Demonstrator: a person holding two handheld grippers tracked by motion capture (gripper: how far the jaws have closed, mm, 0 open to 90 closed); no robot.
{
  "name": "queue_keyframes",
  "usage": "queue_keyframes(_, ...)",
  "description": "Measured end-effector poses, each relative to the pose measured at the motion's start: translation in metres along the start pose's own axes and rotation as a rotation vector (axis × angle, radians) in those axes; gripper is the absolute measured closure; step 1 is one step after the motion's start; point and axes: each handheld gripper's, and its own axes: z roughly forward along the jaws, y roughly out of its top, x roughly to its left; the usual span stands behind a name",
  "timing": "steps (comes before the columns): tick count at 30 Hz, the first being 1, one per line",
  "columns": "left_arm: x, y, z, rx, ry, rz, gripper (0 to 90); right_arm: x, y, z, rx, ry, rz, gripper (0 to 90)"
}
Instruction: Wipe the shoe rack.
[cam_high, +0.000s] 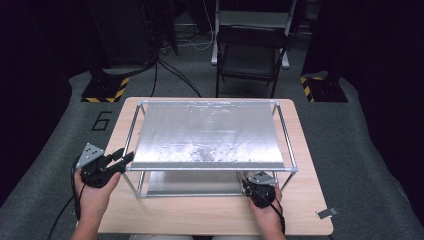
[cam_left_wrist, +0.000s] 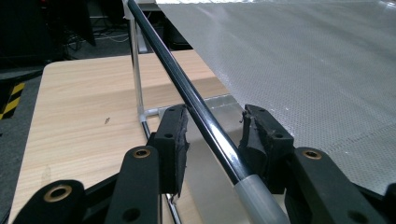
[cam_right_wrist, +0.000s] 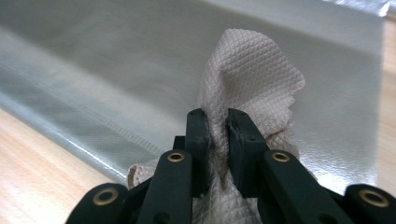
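Two jaws of my right gripper (cam_right_wrist: 218, 128) pinch a crumpled white cloth (cam_right_wrist: 252, 79), which rises between them toward twelve o'clock, long axis upright. It is quilted, creased, bunched above the tips and spilling below, over the silver lower sheet (cam_right_wrist: 93, 70) of the rack (cam_high: 287, 150) at the surface's (cam_high: 210, 215) five o'clock. My left gripper (cam_left_wrist: 215, 135) stands half open around the rack's dark rail (cam_left_wrist: 187, 88), which runs toward eleven o'clock; its pads are apart from it.
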Motion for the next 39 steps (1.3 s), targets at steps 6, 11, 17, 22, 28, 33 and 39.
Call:
queue_keyframes(6,-0.002,0.0,0.001,-0.004,0.002,-0.01,60.2,-0.009,-0.003,-0.006,0.019,-0.128,-0.054,78.6)
queue_keyframes(11,-0.002,-0.001,0.002,-0.005,0.007,-0.01,60.3,0.003,0.004,0.004,0.009,-0.046,-0.037,78.3)
queue_keyframes(17,-0.002,-0.001,0.003,-0.002,0.013,-0.016,60.4,0.034,0.018,0.025,-0.004,0.05,-0.052,78.4)
queue_keyframes(22,-0.002,-0.001,0.003,0.0,0.013,-0.015,60.5,0.025,0.014,0.018,0.005,-0.016,-0.02,78.7)
queue_keyframes(28,-0.003,-0.001,0.003,-0.006,0.013,-0.02,60.5,-0.001,0.007,0.006,0.009,-0.084,0.01,78.4)
queue_keyframes(33,-0.004,-0.001,0.004,-0.007,0.017,-0.02,60.5,0.023,0.016,0.021,0.014,-0.016,0.0,78.1)
queue_keyframes(39,-0.004,-0.001,0.004,-0.004,0.02,-0.02,60.5,0.057,0.029,0.043,-0.008,0.071,-0.092,77.5)
